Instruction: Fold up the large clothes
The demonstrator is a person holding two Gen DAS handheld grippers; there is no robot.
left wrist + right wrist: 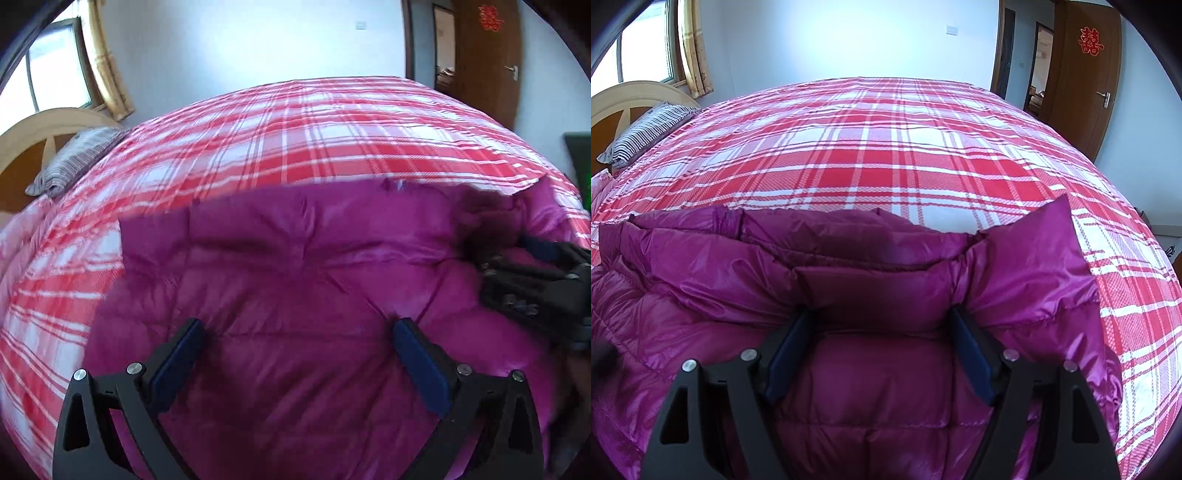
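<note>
A puffy magenta down jacket (295,266) lies on a bed with a red and white plaid cover (295,140). My left gripper (297,332) hovers over the jacket's broad quilted panel, open, with its fingers wide apart and nothing pinched. At the right edge of the left wrist view, my right gripper (535,273) rests on the jacket. In the right wrist view the right gripper (881,319) presses down into the jacket (701,266). Its jaws stand wide and a padded panel bulges between them. Its fingertips are hidden under a folded flap.
The plaid cover (886,155) stretches far beyond the jacket. A striped pillow (646,136) lies by the wooden headboard (624,99) at the left. A window (646,48) is at the back left and a brown door (1086,74) at the back right.
</note>
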